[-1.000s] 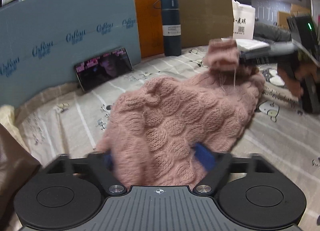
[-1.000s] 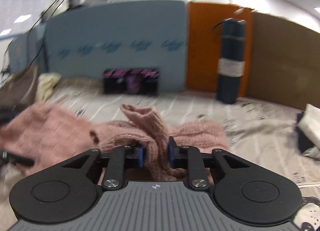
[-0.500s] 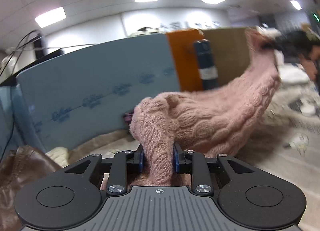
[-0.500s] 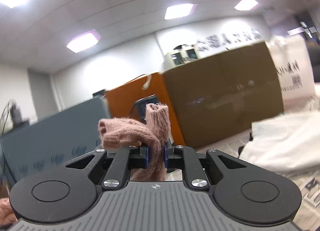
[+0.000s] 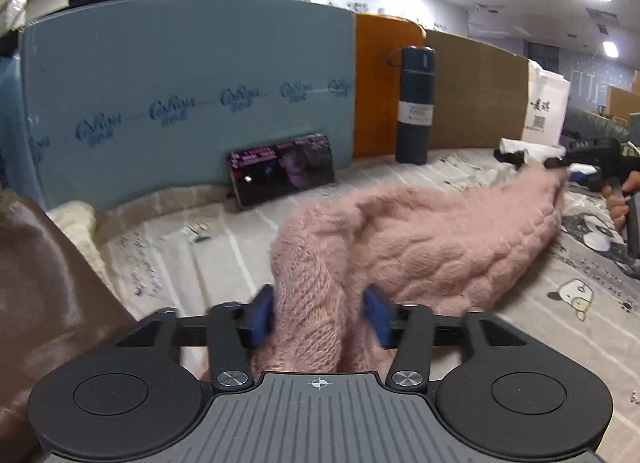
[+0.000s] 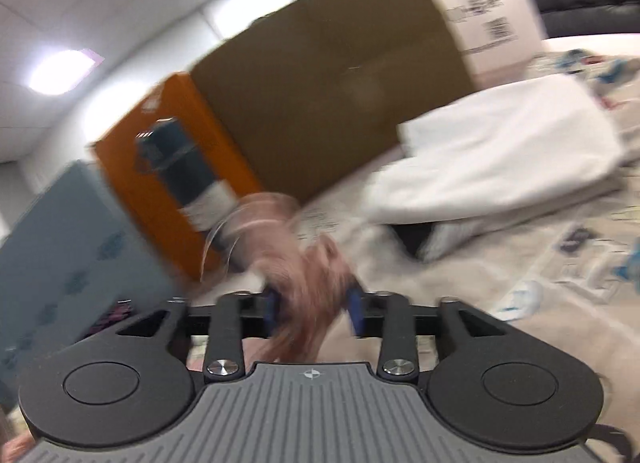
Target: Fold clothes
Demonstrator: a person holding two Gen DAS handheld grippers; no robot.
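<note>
A pink cable-knit sweater lies stretched across the printed bed sheet. My left gripper has its blue pads parted, with a fold of the sweater between them. My right gripper also has its pads parted around a blurred pink bunch of the sweater. In the left wrist view the right gripper sits at the sweater's far right end, held by a hand.
A phone leans on a blue foam board. A dark flask stands by orange and brown boards. Folded white cloth and a white bag lie right. Brown fabric is at left.
Both grippers have come down from a raised position to the sheet. Both pairs of pads have opened wider around the sweater, which has dropped from hanging to lying on the bed.
</note>
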